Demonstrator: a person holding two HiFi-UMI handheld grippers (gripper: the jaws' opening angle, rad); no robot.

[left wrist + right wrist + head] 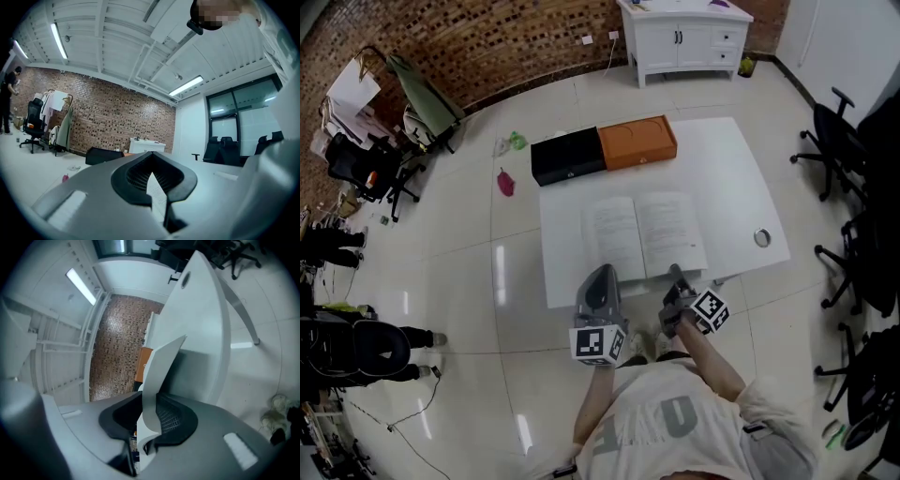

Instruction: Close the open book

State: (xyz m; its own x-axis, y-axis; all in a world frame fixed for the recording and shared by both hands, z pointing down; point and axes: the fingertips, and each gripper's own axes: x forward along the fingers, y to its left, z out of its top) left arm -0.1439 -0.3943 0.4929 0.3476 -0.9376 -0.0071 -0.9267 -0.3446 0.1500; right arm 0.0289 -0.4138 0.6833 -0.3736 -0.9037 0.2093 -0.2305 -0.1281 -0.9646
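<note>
The open book (647, 234) lies on the white table (741, 178), its near edge towards me. My right gripper (676, 273) is at the near edge of the right-hand half. In the right gripper view that pale half (157, 376) runs between the two dark pads, bent away from the tabletop, with the right gripper (145, 437) shut on it. My left gripper (605, 274) lies level at the near edge of the left-hand page. In the left gripper view the left gripper (166, 206) has its tips together, and a printed page (153, 190) shows beyond them.
A black box (568, 156) and an orange box (637, 142) lie side by side at the table's far edge. A small round metal thing (761, 238) sits near the right corner. Office chairs (844, 141) stand to the right, a white cabinet (684, 37) behind.
</note>
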